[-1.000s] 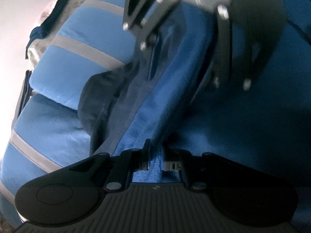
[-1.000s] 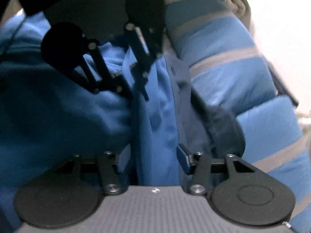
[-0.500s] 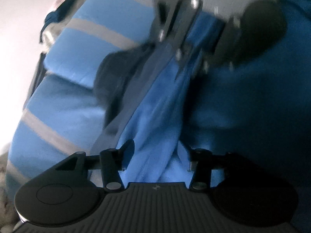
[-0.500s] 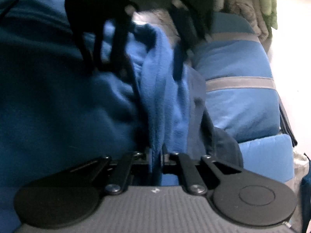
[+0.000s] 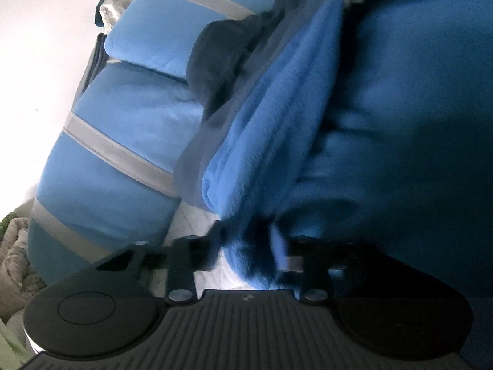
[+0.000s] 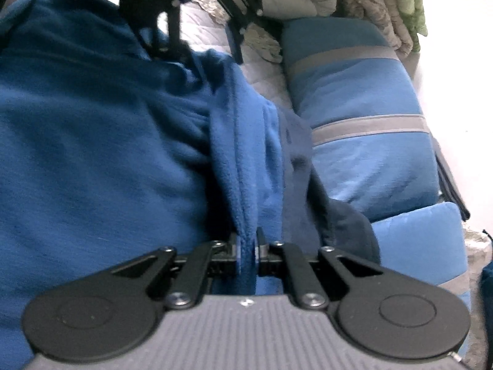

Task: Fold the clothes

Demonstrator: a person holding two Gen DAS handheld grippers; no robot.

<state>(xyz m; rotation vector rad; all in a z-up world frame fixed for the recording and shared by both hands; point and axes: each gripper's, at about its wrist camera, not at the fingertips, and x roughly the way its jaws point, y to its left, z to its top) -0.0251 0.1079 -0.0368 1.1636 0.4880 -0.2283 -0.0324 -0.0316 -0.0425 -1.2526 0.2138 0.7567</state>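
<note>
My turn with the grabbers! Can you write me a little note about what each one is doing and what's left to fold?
Right gripper: jaws shut on the edge of the blue fleece.
Left gripper: jaws have just been closing, with a bunch of the same fleece edge between them; the blur hides whether they press on it yet.
Things: the fleece is stretched between the two grippers, its body sagging in a heap. Beside it lies a folded blue garment with grey stripes.
Done: one edge picked up at both ends.
Left: probably confirm the left grip, then fold the fleece and lay it flat.
</note>
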